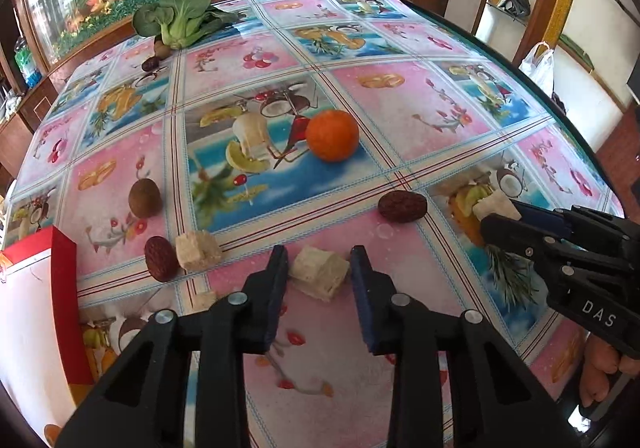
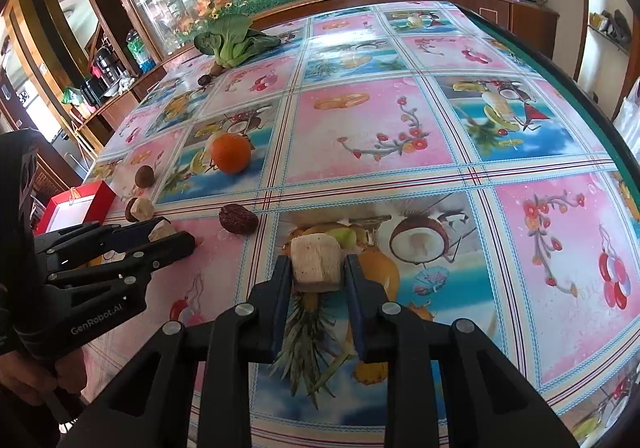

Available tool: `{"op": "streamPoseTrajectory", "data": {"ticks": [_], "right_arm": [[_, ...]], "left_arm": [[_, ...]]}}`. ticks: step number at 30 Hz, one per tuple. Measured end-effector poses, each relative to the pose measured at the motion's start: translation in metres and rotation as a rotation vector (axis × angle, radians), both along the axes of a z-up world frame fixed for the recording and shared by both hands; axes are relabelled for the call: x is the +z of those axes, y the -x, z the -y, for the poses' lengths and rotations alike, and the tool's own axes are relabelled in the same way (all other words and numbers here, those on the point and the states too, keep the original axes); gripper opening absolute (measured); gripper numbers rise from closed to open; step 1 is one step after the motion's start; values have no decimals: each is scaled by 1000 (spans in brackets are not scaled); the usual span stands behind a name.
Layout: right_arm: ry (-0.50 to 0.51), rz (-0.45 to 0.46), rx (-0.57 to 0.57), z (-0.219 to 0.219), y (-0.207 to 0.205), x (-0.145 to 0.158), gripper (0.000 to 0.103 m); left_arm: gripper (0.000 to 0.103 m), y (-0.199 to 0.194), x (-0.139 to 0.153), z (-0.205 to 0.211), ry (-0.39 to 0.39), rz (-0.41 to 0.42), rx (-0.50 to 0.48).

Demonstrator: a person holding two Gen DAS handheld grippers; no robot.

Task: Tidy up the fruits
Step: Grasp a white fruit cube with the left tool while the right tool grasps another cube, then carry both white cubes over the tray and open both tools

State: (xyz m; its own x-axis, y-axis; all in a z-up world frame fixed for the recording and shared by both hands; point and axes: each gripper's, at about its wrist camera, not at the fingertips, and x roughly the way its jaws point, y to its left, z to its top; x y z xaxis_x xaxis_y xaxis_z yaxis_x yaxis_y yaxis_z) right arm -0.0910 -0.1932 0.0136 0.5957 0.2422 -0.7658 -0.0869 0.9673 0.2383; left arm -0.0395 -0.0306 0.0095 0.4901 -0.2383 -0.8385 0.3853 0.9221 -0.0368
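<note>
My left gripper (image 1: pixel 319 262) is closed around a pale cube (image 1: pixel 318 275) low on the fruit-print tablecloth (image 1: pixel 400 116); both pads touch its sides. From the right wrist view, that gripper (image 2: pixel 166 234) shows the cube (image 2: pixel 162 231) pinched at its tips. My right gripper (image 2: pixel 316 264) is shut on a second pale cube (image 2: pixel 316 262); the left wrist view shows it (image 1: pixel 494 214) holding this cube (image 1: pixel 496 206) at the right. An orange (image 1: pixel 332 135) (image 2: pixel 231 153) sits mid-table. A dark red date (image 1: pixel 402 206) (image 2: pixel 238 219) lies between the grippers.
A brown round fruit (image 1: pixel 144 198), another date (image 1: pixel 160 258) and a third pale cube (image 1: pixel 198 250) lie at the left. A red box (image 1: pixel 64 288) (image 2: pixel 80 204) stands at the left edge. Bok choy (image 1: pixel 180 18) with small fruits lies at the far side. A hand (image 2: pixel 28 380) holds each gripper.
</note>
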Motion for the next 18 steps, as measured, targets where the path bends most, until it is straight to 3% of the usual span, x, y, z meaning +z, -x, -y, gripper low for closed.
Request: {"op": "streamPoseTrajectory", "data": {"ticks": [6, 12, 18], "right_arm": [[22, 8, -2, -5, 5, 1, 25], [-18, 33, 49, -21, 9, 13, 25], [-39, 87, 173, -75, 12, 39, 25]], "left_arm": [[33, 8, 4, -9, 43, 7, 28], [33, 40, 38, -29, 83, 104, 61], [33, 73, 73, -89, 131, 200, 197]]}}
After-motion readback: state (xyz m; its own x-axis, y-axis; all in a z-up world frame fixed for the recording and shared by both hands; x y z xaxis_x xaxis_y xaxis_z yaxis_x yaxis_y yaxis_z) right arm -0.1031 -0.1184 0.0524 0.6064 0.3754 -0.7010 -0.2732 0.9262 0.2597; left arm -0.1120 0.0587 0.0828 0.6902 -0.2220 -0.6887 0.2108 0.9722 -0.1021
